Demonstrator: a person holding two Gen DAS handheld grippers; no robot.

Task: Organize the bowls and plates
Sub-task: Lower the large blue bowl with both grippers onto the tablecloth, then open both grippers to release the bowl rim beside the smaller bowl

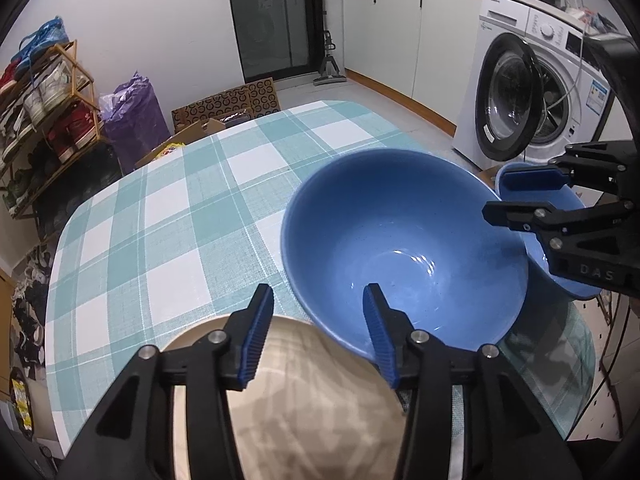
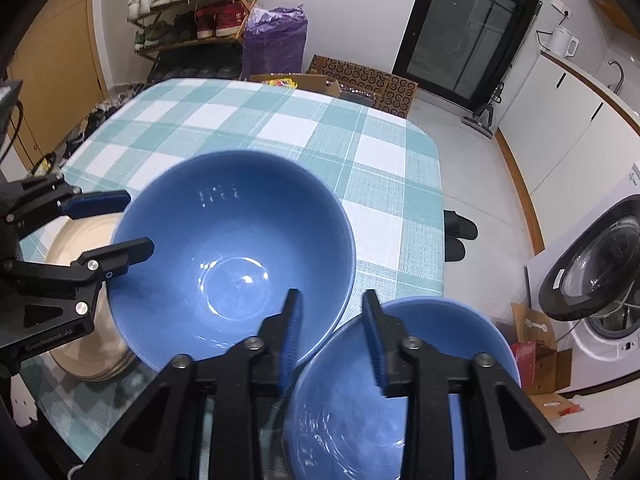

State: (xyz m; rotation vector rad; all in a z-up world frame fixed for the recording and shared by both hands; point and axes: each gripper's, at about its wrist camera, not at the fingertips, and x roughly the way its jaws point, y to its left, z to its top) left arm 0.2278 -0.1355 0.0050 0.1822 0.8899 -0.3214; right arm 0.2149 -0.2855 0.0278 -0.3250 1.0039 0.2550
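A large blue bowl (image 1: 400, 240) (image 2: 232, 240) leans on a stack of cream plates (image 1: 320, 420) (image 2: 80, 240) on the checked table (image 1: 160, 220) (image 2: 280, 120). My left gripper (image 1: 318, 308) (image 2: 140, 222) stands open astride the large bowl's near-left rim, one finger inside and one outside, with the pads off it. A smaller blue bowl (image 1: 576, 289) (image 2: 340, 420) sits at the table's right edge, touching the large one. My right gripper (image 2: 332, 312) (image 1: 496, 196) is open over the spot where the two bowls meet, and its pads press on nothing.
A washing machine (image 1: 520, 100) (image 2: 600, 280) with its door open stands off the table's right side. A shoe rack (image 1: 44, 100), a purple bag (image 1: 132, 120) and cardboard boxes (image 1: 228, 108) lie beyond the far edge. The far half of the cloth carries nothing.
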